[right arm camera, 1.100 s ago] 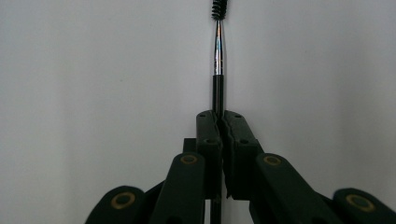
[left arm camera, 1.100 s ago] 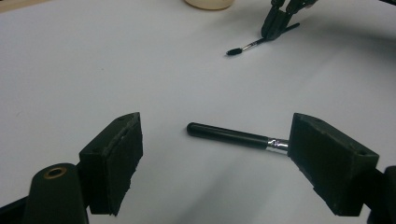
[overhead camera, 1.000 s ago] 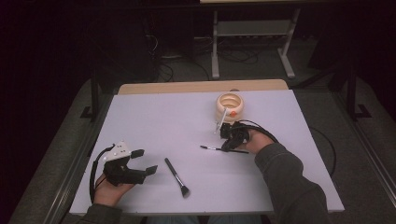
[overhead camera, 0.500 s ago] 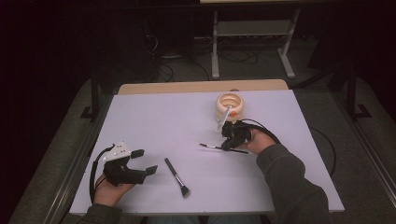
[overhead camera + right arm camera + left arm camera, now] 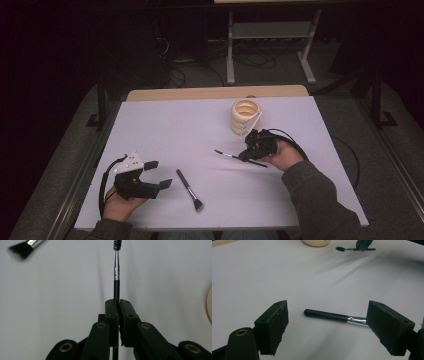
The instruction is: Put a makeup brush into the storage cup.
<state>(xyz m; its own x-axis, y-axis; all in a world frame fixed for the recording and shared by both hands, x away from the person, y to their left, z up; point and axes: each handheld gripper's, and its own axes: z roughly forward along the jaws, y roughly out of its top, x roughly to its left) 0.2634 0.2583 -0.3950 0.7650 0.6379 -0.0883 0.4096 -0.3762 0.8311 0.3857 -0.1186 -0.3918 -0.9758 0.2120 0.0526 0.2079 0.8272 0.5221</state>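
Little has shifted in the last second: the right gripper has eased slightly nearer the person, still pinching the thin black spoolie brush. Its jaws are pressed together on the handle, the bristled tip pointing out over the white table. Just behind it stands the cream ribbed ring-shaped holder, near the far edge. The left gripper rests at the near left corner, jaws spread wide and holding nothing. Just beside it lies the black-handled makeup brush with a silver ferrule, flat on the table. Between the two grippers and toward the far left, the tabletop lies open.
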